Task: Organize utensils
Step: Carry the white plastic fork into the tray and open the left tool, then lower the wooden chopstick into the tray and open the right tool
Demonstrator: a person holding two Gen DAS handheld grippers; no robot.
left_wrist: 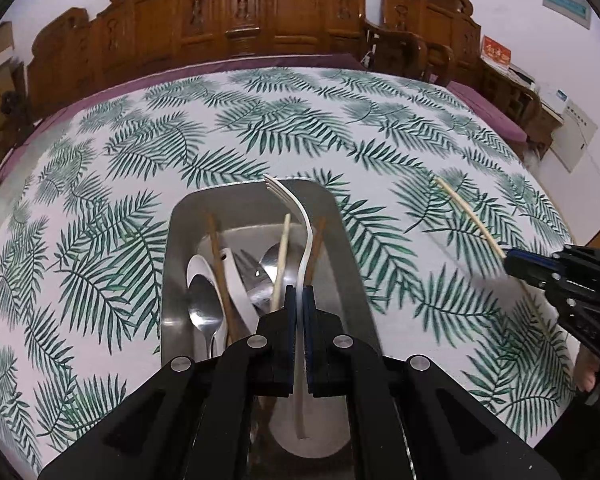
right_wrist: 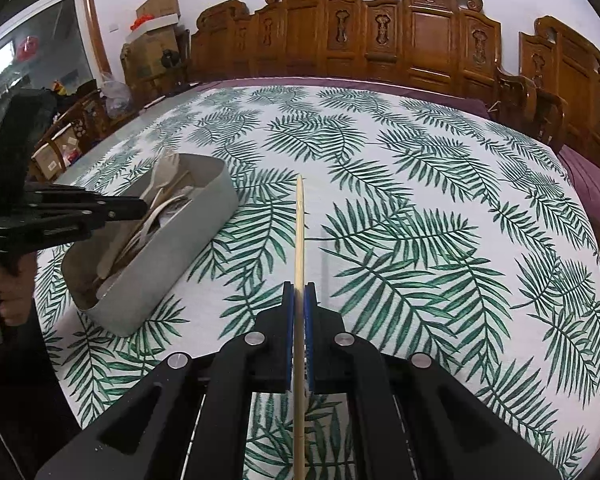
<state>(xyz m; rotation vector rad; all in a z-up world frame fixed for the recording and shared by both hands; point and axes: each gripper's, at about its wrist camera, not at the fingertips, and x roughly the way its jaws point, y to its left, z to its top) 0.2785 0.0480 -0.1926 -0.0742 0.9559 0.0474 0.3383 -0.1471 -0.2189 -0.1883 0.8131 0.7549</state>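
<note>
My left gripper [left_wrist: 299, 290] is shut on a white plastic fork [left_wrist: 306, 240] and holds it above a grey metal tray [left_wrist: 180, 216], tines pointing away. The tray holds metal spoons [left_wrist: 204, 308], a white spoon, brown chopsticks [left_wrist: 220, 264] and a pale chopstick [left_wrist: 282, 256]. My right gripper [right_wrist: 299, 288] is shut on a pale bamboo chopstick [right_wrist: 299, 232] and holds it above the tablecloth, right of the tray [right_wrist: 204, 216]. In the left wrist view the right gripper [left_wrist: 510, 258] and its chopstick [left_wrist: 470, 216] show at the right. The left gripper [right_wrist: 142, 206] shows over the tray.
The table is covered by a white cloth with green fern leaves [right_wrist: 420, 220]. Carved wooden chairs [right_wrist: 420, 32] stand along the far edge. Boxes and clutter [right_wrist: 152, 40] stand at the far left, and a cabinet [left_wrist: 572, 128] at the far right.
</note>
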